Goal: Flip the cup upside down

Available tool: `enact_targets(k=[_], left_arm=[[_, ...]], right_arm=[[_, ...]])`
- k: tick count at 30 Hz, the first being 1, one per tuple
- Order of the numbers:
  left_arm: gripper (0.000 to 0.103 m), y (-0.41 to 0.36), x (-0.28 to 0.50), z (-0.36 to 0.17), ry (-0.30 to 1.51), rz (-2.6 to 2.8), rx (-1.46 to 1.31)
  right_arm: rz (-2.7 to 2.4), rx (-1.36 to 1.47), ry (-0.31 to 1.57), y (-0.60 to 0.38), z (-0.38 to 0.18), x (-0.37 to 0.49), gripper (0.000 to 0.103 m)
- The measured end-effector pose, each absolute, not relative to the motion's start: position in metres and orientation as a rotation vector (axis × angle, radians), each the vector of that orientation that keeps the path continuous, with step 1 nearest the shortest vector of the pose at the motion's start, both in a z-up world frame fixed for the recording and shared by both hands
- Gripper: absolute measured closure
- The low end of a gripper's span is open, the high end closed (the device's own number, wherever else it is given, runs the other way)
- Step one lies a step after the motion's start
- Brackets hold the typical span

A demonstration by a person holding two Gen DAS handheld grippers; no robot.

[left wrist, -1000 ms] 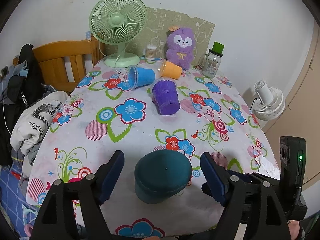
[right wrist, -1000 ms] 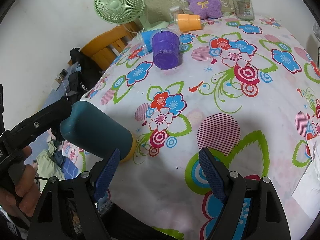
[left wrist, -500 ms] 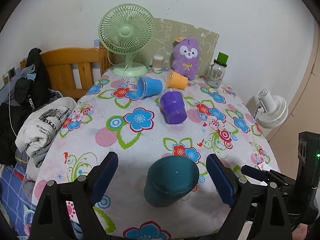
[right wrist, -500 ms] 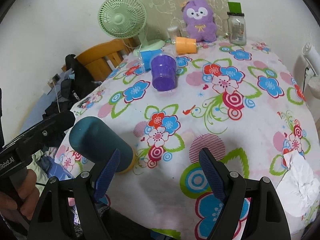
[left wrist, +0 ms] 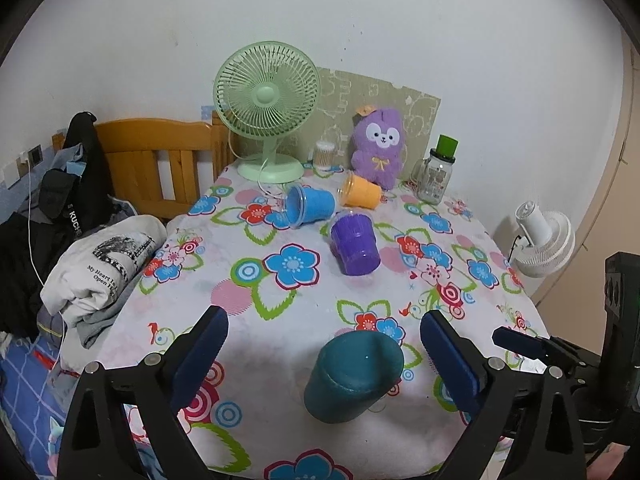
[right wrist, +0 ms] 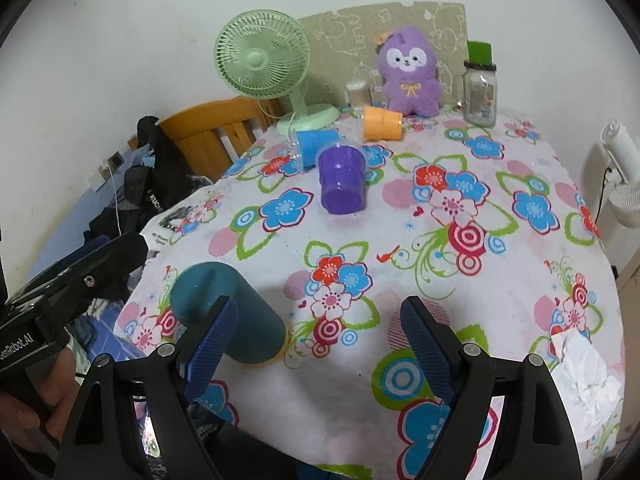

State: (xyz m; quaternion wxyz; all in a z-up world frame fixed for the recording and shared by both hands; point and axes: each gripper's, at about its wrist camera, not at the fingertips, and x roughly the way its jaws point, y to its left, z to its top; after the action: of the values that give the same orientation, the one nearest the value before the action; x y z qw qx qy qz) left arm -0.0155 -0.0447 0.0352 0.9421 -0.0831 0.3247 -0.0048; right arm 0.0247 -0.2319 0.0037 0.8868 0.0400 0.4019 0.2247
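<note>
left gripper [left wrist: 324, 344] wide open, holding nothing — backed off since a second ago | right gripper [right wrist: 316, 332] open, empty | teal cup [left wrist: 354, 374] upside down near tabletop's front edge — flip looks done

The teal cup [left wrist: 354, 376] is matt plastic with a faintly grainy skin. The purple cup [left wrist: 355, 245], at its 12 o'clock, is ribbed plastic under a clear glossy shell. The tablecloth [left wrist: 280, 320] is smooth printed cloth. The gripper fingers [left wrist: 202, 354] are matt black plastic with textured blue pads [right wrist: 210, 346]. The chair [left wrist: 156, 160] at 10 o'clock is varnished wood.
</note>
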Motion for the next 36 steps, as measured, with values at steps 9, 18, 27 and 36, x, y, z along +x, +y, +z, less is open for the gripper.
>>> enact_targets(k=[9,18,27,36], left_arm=[[0.003,-0.035,-0.029,0.052,0.587,0.003,-0.176],[0.001,-0.02,-0.046,0.064,0.51,0.038,-0.181],[0.0,-0.019,-0.054,0.067,0.477,0.04,-0.175],[0.0,-0.021,-0.055,0.069,0.468,0.037,-0.166]], right_arm=[[0.437,0.062,0.713,-0.226,0.034,0.012,0.007],[0.437,0.03,0.601,-0.215,0.055,-0.005,0.002],[0.432,0.032,0.516,-0.217,0.069,-0.017,0.0],[0.431,0.031,0.523,-0.219,0.067,-0.018,0.0]])
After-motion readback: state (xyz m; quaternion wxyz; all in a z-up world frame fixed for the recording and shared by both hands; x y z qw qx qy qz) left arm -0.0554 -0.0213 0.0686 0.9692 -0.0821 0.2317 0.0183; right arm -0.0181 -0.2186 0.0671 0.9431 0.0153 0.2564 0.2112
